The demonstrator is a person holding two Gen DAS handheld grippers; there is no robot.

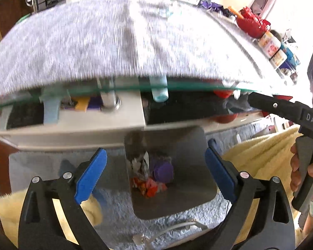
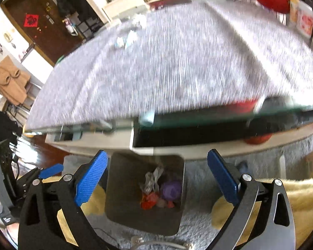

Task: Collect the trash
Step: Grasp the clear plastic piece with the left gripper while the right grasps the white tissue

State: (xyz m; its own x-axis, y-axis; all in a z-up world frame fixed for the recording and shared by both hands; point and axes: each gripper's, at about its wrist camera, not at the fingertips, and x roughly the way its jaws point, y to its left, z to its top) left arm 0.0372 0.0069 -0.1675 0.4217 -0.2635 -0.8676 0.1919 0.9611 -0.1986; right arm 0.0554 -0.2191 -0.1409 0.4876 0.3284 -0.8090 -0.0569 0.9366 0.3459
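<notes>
A grey square trash bin (image 1: 189,145) stands on the floor below the table edge, also in the right wrist view (image 2: 123,187). It holds crumpled wrappers, a purple piece (image 1: 163,171) and red-orange scraps (image 1: 150,187). My left gripper (image 1: 156,175) is open and empty above the bin. My right gripper (image 2: 156,177) is open and empty above the bin too; its black body shows at the right of the left wrist view (image 1: 302,116). Small pale scraps (image 2: 127,37) lie on the far part of the grey table cloth (image 2: 177,62).
A glass-topped table (image 1: 177,87) with a shelf underneath stands right in front. A red bowl (image 1: 250,25) and boxes (image 1: 275,48) sit at its far right. A yellow towel (image 1: 260,156) and grey rug (image 1: 114,208) lie around the bin. A white cable (image 1: 177,229) lies near.
</notes>
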